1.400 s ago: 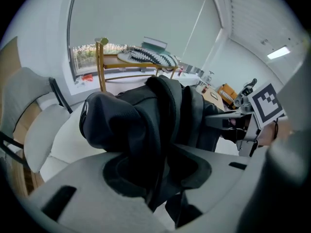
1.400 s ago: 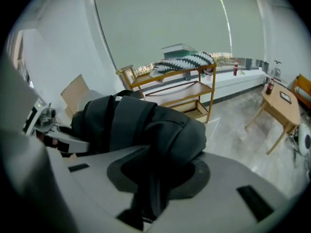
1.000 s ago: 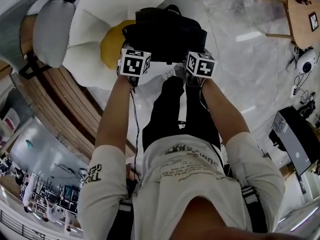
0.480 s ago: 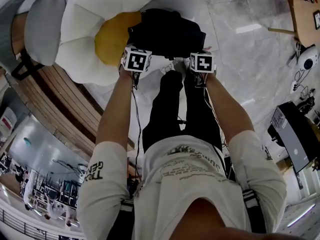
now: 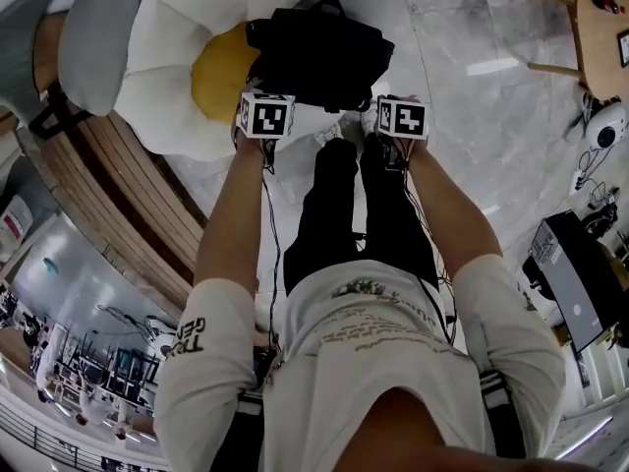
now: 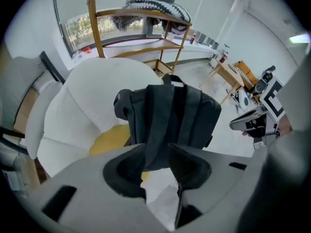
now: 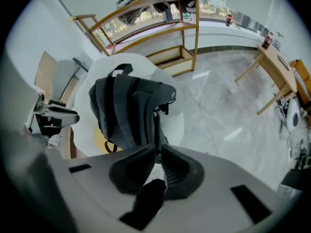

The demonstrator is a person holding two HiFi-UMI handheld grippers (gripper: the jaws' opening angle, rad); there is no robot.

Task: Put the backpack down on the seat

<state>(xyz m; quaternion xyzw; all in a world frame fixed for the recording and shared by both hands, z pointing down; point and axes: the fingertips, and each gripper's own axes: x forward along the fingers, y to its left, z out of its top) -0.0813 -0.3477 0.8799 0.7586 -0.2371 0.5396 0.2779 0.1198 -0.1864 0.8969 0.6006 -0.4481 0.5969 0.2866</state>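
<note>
Black webbing: jaws of the right gripper [image 7: 158,153], just closing, pinch a thin strap [image 7: 156,135], those of the left gripper [image 6: 156,155], just opening, stand spread around a broad strap [image 6: 163,120], and straight beyond the 2, equally near, the backpack [image 5: 319,57] lies on the white seat [image 5: 162,77], long axis running away, handle [image 5: 329,6] farthest.

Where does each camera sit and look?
Head view: on the person's head, looking steeply down at the black fabric backpack and white flower-shaped seat; arms, legs show.
Left gripper view: on the left gripper, looking along its jaws, just opening, backpack strap between.
Right gripper view: on the right gripper, along its jaws, just closing.
Shared: both gripper views see backpack and seat.
</note>
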